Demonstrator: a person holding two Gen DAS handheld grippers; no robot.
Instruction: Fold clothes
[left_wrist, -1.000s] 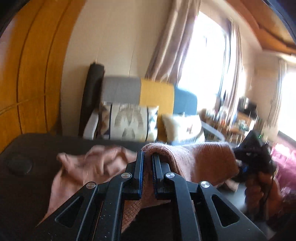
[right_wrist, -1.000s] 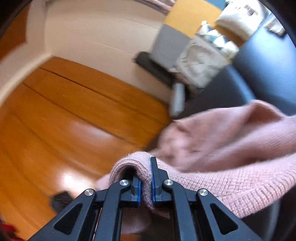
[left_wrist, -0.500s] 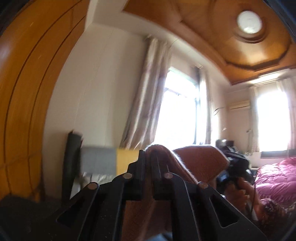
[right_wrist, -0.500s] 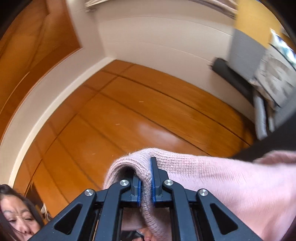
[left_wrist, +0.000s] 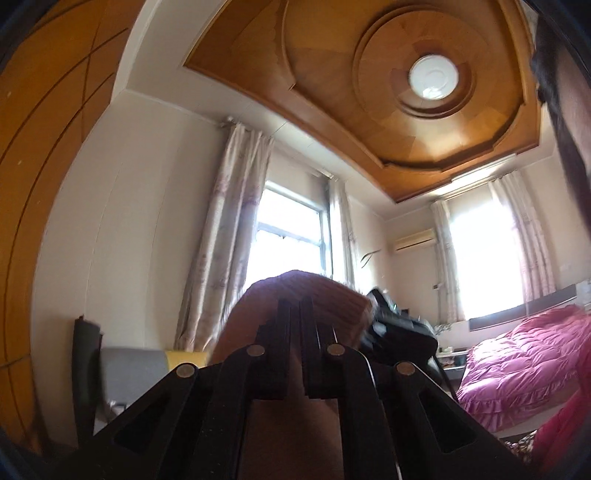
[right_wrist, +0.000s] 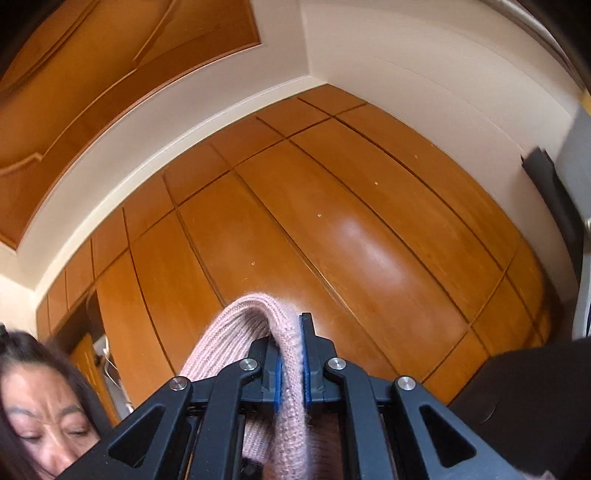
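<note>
Left wrist view: the sweater (left_wrist: 306, 295) is pinched by the left gripper (left_wrist: 295, 314) and, as the right wrist view shows, by the right gripper (right_wrist: 291, 332), raised ceilingward, likely so it hangs straight for folding.

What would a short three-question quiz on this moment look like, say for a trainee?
1. True or false: both grippers, left and right, are shut on the pink sweater.
2. The left camera looks up at: A) ceiling lamp B) floor C) sink.
3. Fill in: the quilt on the bed is ____.

Key: 1 true; 2 A; 3 pink.
</note>
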